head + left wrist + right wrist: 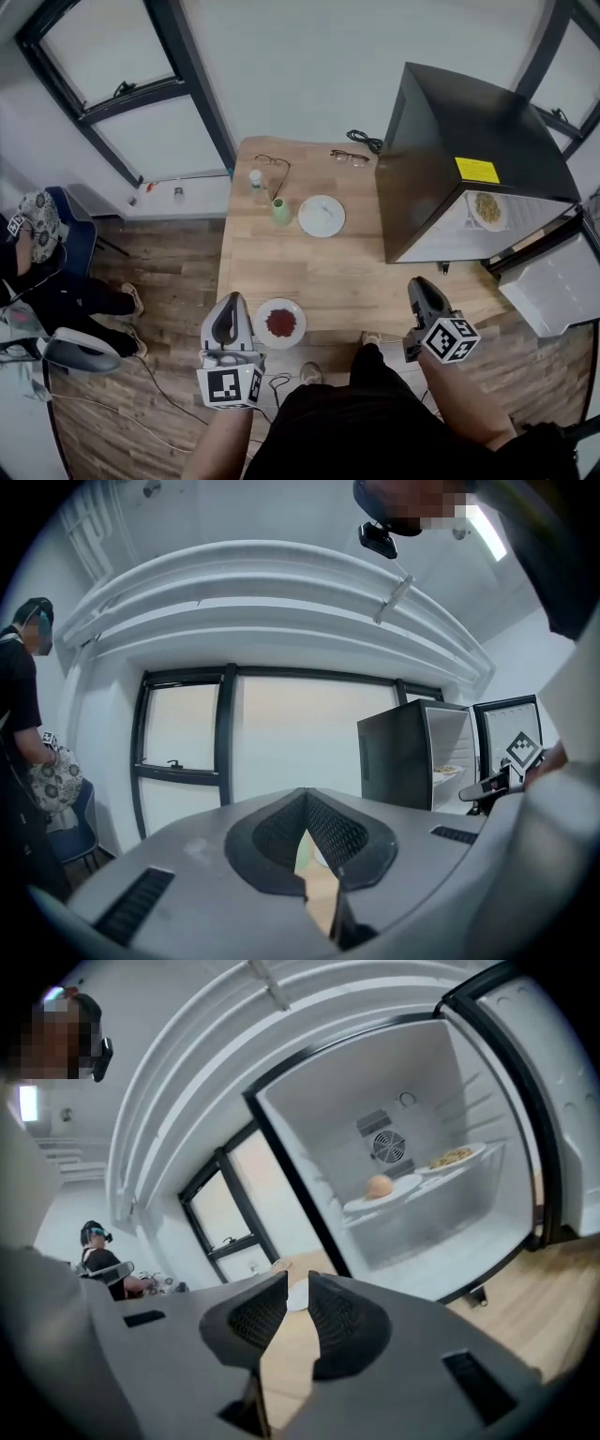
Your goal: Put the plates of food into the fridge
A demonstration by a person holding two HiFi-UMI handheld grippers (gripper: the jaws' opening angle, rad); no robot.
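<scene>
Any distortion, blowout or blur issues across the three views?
Head view: even daylight, sharp, black window frames bow slightly. Left gripper view: heavy fisheye, dark corners, pale window panes washed out. Right gripper view: same fisheye, open black fridge curved, white interior bright but detail kept.

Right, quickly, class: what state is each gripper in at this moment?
Grey two-jaw left gripper: jaws closed tip to tip, holding nothing.
Grey two-jaw right gripper: jaws slightly apart, open, holding nothing.
</scene>
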